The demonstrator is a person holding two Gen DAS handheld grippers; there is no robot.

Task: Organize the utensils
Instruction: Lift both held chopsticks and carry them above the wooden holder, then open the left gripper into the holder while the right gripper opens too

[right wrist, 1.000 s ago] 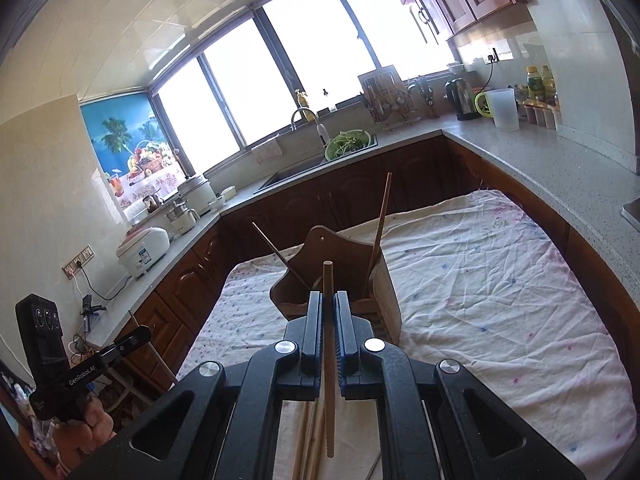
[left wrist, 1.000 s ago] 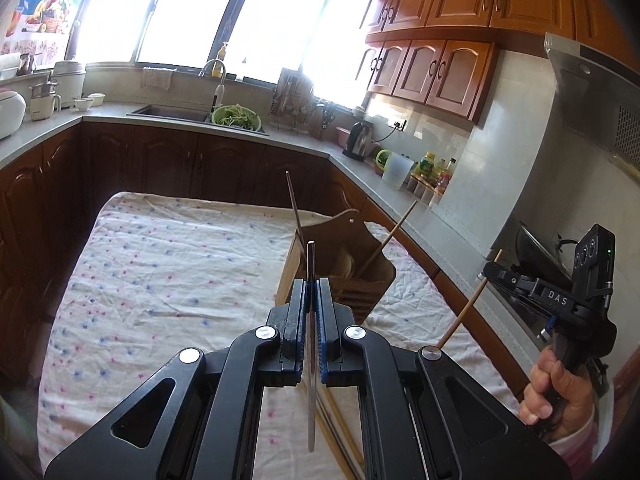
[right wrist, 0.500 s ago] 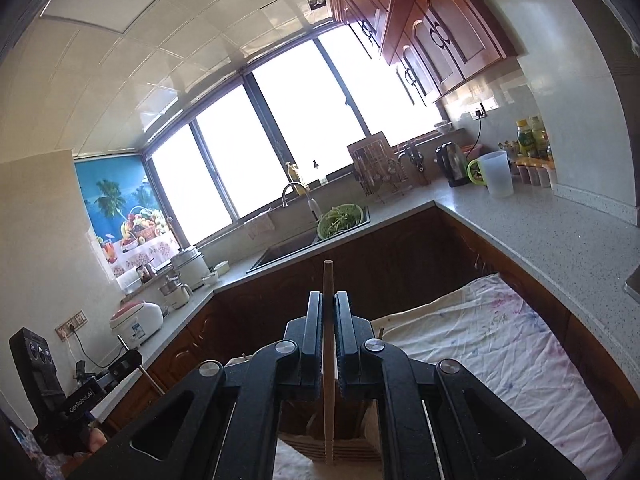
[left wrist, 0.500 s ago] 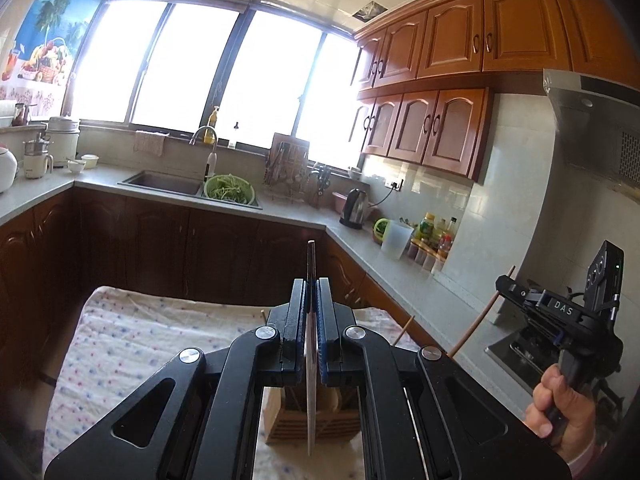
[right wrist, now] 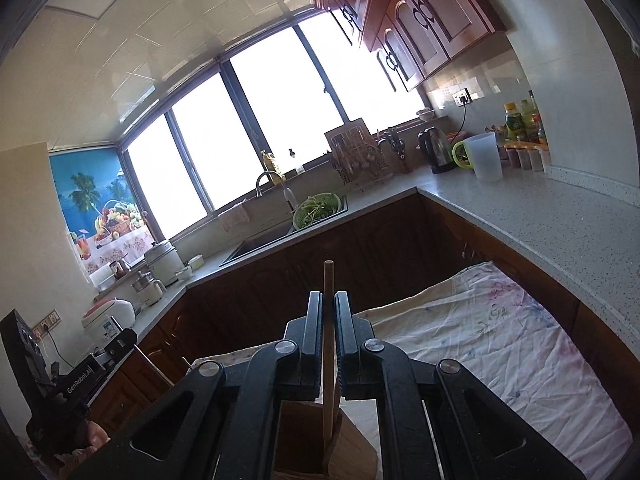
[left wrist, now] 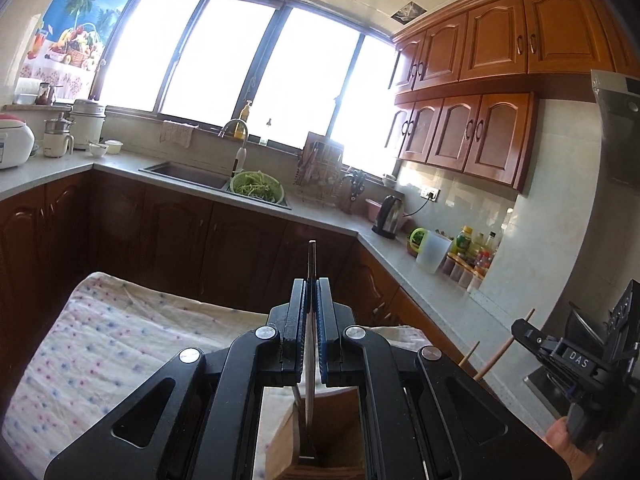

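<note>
Utensils are being dropped into a wooden holder [left wrist: 320, 436] that stands on a flower-printed cloth [left wrist: 120, 344] over the table. The left gripper [left wrist: 311, 304] is clamped on a thin, dark chopstick [left wrist: 311, 264], held upright with its lower end already down inside the holder. The right gripper [right wrist: 329, 316] is clamped on a pale wooden chopstick [right wrist: 328, 280], round and smooth, likewise upright and reaching into the holder [right wrist: 312, 440]. Judging by this, the placing step is nearly finished. The next move likely calls for both pairs of fingers to part so the sticks slide down, then a straight lift clear of the other sticks [left wrist: 492, 356] leaning out of the holder. The holder looks like plain, boxy, light wood.
</note>
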